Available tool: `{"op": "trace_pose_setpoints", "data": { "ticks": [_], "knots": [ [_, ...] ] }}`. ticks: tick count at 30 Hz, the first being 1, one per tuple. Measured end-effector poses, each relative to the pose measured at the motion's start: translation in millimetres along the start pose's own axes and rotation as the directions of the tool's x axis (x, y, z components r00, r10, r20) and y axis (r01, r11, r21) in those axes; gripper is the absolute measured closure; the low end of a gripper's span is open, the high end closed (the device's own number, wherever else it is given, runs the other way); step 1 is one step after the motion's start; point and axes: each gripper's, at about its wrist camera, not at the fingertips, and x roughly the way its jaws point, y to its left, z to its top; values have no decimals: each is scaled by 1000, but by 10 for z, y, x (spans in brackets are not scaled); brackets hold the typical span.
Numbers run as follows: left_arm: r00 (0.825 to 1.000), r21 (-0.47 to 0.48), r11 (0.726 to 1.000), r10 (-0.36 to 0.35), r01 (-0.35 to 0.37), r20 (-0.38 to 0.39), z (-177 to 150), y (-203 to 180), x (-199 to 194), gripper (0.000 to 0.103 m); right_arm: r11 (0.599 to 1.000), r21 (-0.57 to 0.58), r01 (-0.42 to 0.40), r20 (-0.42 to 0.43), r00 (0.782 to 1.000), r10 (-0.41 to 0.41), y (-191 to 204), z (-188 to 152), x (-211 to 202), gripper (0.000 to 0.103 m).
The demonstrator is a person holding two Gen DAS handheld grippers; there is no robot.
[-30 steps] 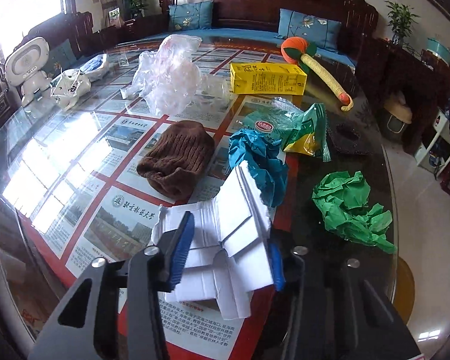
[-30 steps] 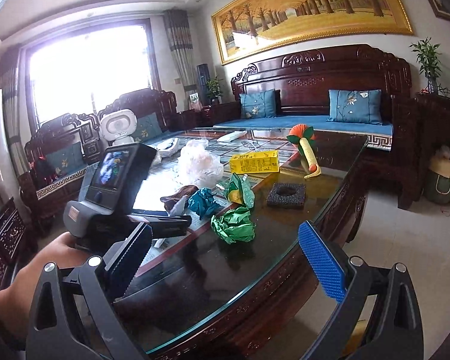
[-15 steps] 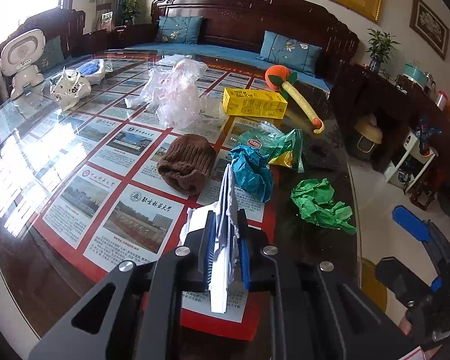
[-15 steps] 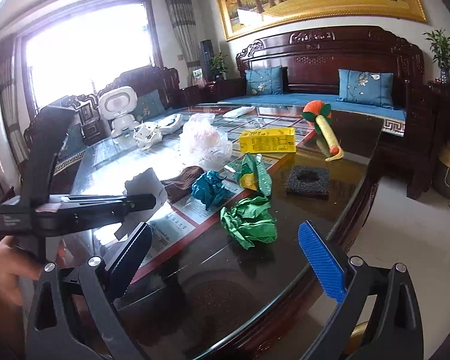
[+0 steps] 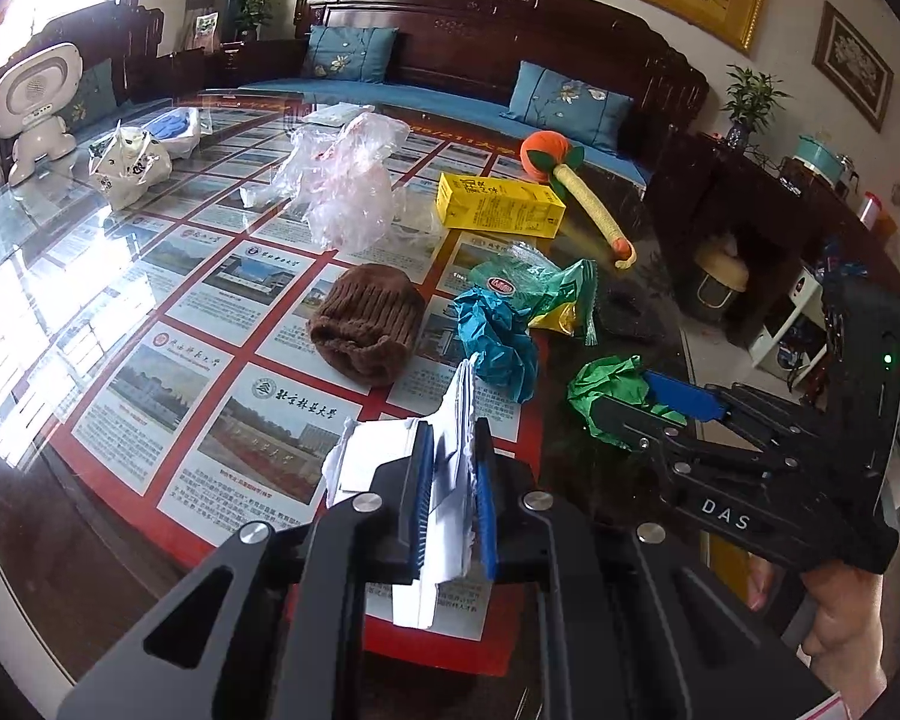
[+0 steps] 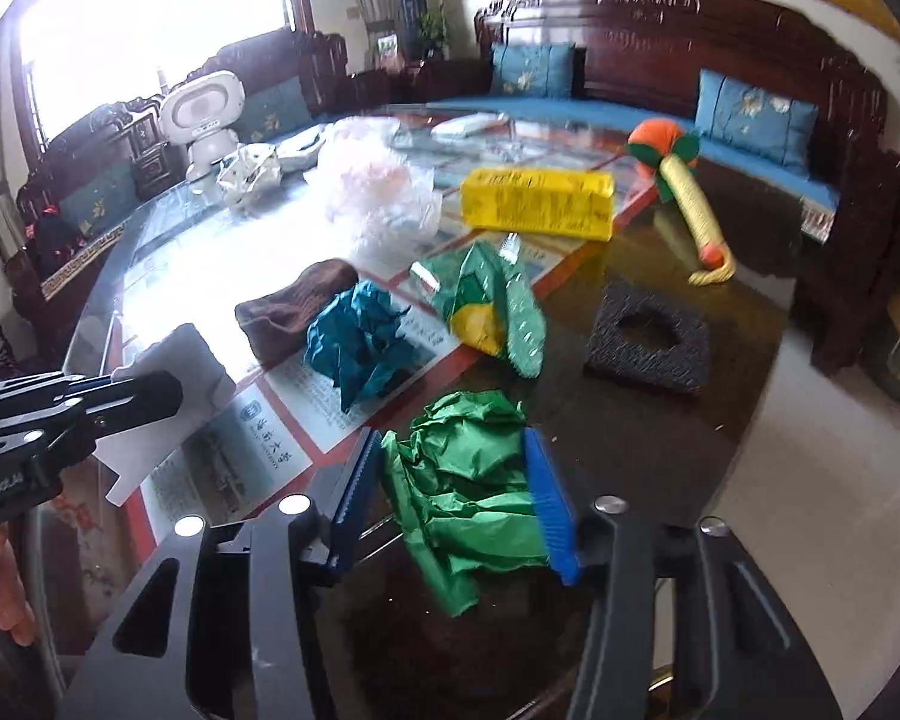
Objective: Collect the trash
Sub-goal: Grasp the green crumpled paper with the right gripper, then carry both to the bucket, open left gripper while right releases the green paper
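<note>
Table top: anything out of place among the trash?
Yes. A brown knit hat and a plush carrot toy lie among the crumpled paper and wrappers on the glass table; neither looks like trash. Nothing looks spilled or broken.

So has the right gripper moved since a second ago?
Yes. The right gripper has advanced across the glass table to the green paper wad, its jaws just closing around it.

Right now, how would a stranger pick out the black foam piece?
On the glass table, look at the dark bare part below the yellow box. The black foam lies flat there, alone; unlike the crumpled papers nearby, it is a speckled block with a hole through it.
</note>
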Motion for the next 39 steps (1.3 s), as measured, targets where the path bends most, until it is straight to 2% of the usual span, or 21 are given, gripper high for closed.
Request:
{"op": "trace_pose_setpoints", "data": {
  "ticks": [4, 6, 14, 20, 24, 28, 32, 35, 39],
  "knots": [
    [1000, -6, 1000, -12, 12, 2, -9, 21, -35, 91, 1000, -25, 4, 38, 999, -3, 33, -7, -110, 80],
    [1000, -13, 1000, -12, 12, 11, -10, 33, -70, 92, 1000, -21, -17, 54, 998, 18, 34, -13, -162, 96],
    [999, -11, 1000, -11, 12, 38, 1, 6, -196, 94, 999, -14, -29, 75, 997, 30, 63, -37, -236, 96],
    [998, 4, 999, -41, 41, 52, 25, -84, -299, 94, 999, -1, -48, 147, 988, 48, 43, -50, -535, 96],
    [995, 47, 996, -84, 81, 62, 42, -300, -368, 94, 999, 29, -37, 189, 982, 31, -84, -132, -820, 96],
    [988, 93, 986, -144, 139, 51, 43, -606, -365, 94, 996, 84, -20, 216, 976, 1, -296, -308, -1134, 96],
    [977, 142, 968, -213, 209, 14, 5, -1008, -304, 94, 989, 146, 38, 235, 969, -72, -557, -587, -1488, 96],
    [963, 194, 943, -270, 270, -26, -81, -1400, -223, 94, 976, 192, 97, 233, 962, -141, -772, -841, -1757, 96],
    [934, 258, 898, -341, 356, -105, -255, -2004, -31, 94, 949, 258, 180, 203, 951, -235, -1063, -1218, -2061, 96]
  ]
}}
